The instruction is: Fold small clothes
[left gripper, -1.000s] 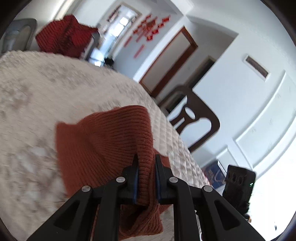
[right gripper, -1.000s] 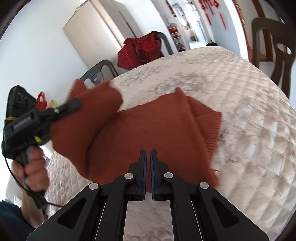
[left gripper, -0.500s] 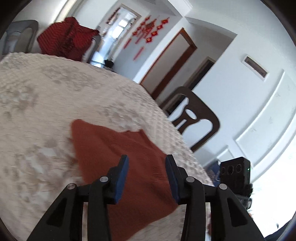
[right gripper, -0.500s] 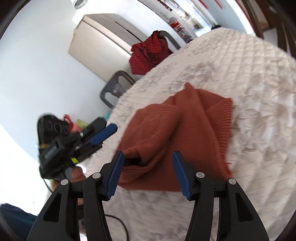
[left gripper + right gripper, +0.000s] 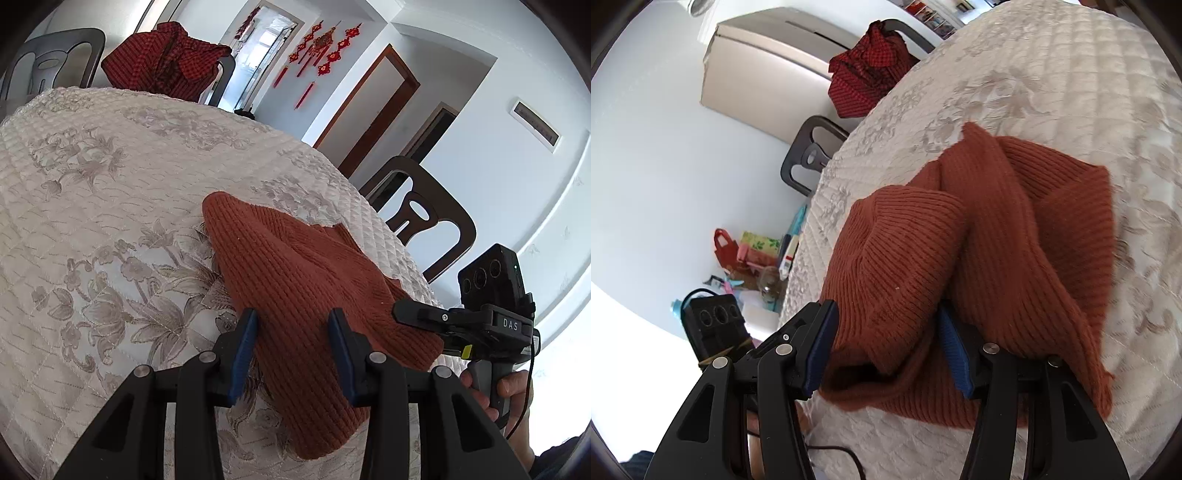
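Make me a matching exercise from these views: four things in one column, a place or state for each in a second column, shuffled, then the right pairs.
Things
1. rust knit garment
2. red checked cloth
3. left gripper
4. dark wooden chair

Places or states
A. draped over a chair back beyond the table
B. stands empty beside the table's edge
C. lies rumpled on the quilted tablecloth
D. jaws apart, pads off the knit

Pairs: 1-C, 2-A, 3-D, 4-B
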The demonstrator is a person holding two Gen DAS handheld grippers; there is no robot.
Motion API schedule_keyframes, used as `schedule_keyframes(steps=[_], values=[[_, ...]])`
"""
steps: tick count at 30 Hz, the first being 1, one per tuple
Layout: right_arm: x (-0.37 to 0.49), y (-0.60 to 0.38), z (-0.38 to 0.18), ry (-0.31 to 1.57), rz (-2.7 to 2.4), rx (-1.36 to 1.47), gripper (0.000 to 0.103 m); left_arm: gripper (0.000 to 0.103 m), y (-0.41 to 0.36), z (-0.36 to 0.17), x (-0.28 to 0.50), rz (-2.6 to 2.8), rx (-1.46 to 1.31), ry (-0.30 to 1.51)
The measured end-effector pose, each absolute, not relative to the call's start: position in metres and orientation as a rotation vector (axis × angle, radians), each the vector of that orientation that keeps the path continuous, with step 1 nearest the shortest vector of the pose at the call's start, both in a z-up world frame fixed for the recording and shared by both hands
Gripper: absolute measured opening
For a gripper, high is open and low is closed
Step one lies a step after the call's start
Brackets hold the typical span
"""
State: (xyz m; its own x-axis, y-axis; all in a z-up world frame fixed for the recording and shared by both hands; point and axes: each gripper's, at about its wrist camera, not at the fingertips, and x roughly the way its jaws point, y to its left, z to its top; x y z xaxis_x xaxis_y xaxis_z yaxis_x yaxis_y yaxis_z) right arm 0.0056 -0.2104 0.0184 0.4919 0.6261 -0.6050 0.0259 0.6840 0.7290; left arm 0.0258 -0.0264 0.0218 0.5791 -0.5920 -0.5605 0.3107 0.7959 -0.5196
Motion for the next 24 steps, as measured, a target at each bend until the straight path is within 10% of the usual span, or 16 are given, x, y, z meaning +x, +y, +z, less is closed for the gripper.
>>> schedule_keyframes(steps=[9,24], values=[[0.007,-0.205,0.016,1.032,0.344,0.658,0.016,0.042,-0.031,0.025,0.025,-0.546,-0.343,0.775],[-0.026,-0.261,0.028,0.94,0.217,0.586,0.014,0.042,-0.078,0.03,0.028,-0.631,-0.227,0.783]])
